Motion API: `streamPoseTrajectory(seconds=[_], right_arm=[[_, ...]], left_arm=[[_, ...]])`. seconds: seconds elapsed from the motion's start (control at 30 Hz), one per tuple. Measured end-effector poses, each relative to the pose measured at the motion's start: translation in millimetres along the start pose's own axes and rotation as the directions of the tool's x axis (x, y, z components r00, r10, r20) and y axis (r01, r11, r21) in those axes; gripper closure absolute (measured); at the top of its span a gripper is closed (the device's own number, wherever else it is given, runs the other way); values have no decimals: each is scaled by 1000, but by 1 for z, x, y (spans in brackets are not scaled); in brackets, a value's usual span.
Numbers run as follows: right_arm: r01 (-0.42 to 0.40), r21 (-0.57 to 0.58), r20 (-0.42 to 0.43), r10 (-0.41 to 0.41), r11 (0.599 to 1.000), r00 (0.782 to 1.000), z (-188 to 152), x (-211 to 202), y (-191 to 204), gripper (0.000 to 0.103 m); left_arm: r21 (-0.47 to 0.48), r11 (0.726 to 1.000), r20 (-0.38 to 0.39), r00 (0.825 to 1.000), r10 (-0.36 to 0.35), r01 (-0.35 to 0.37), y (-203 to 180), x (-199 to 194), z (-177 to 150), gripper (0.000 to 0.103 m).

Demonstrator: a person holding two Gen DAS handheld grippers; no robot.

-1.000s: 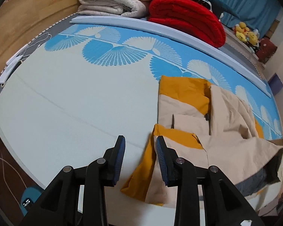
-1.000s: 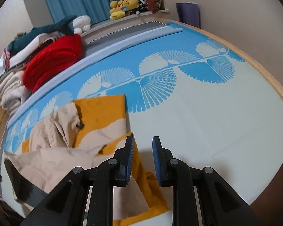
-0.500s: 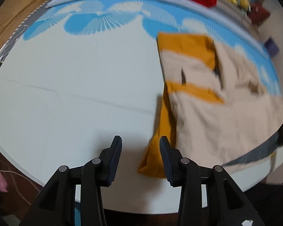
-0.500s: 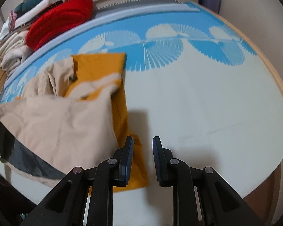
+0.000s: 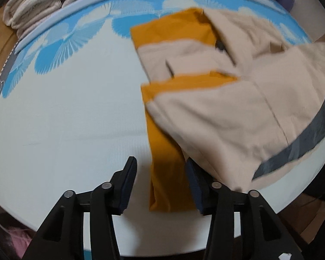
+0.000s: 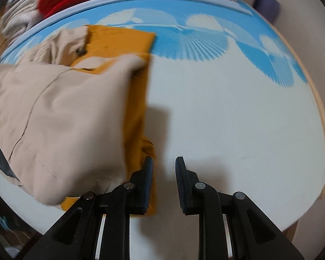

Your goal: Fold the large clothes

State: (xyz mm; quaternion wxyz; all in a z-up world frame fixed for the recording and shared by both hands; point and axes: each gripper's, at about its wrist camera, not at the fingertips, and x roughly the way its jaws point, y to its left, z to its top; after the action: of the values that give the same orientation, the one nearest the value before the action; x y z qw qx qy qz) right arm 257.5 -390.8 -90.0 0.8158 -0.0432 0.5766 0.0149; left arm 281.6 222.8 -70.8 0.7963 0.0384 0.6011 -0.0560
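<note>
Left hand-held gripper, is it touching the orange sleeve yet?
Cannot tell. In the left wrist view the orange sleeve lies between the left hand-held gripper's open, just-widened jaws; blur hides any contact.

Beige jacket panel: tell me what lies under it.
Under the beige jacket panel a mustard-yellow sleeve sticks out toward the camera, lying on the pale bed sheet. How far the yellow cloth runs beneath is covered.

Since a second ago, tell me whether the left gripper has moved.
Yes. The left gripper has come down toward the bed sheet: the folded blankets slid to the frame's top, and the jacket's mustard sleeve now lies between its jaws, which have just been opening.
</note>
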Motion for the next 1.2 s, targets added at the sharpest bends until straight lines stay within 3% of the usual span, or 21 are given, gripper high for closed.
streamPoseTrajectory(seconds=[0.2, 0.43, 0.67, 0.77, 0.87, 1.03, 1.2], right_arm=[[-5, -32, 92, 8, 999, 996, 26, 1, 19, 81], [-44, 27, 184, 38, 999, 982, 69, 2, 22, 81], [-81, 108, 197, 59, 991, 979, 100, 12, 21, 81], [-93, 110, 201, 70, 990, 977, 104, 14, 21, 81], [-106, 85, 184, 88, 991, 979, 100, 17, 20, 80], [-121, 25, 119, 117, 992, 986, 84, 28, 21, 76], [-93, -34, 81, 95, 995, 992, 78, 37, 31, 69]], left_arm=[[-36, 998, 90, 994, -54, 57, 10, -8, 29, 55], [-87, 990, 157, 983, -99, 114, 14, -5, 71, 55], [-268, 948, 193, 974, -120, 170, 51, -2, 88, 55], [-222, 959, 176, 975, -136, 173, 56, -7, 79, 53], [-160, 973, 105, 983, -152, 168, 54, -2, 62, 47], [30, 998, 41, 998, -57, 56, 25, 15, 50, 47], [69, 996, 110, 992, -61, 54, 8, 16, 68, 47]])
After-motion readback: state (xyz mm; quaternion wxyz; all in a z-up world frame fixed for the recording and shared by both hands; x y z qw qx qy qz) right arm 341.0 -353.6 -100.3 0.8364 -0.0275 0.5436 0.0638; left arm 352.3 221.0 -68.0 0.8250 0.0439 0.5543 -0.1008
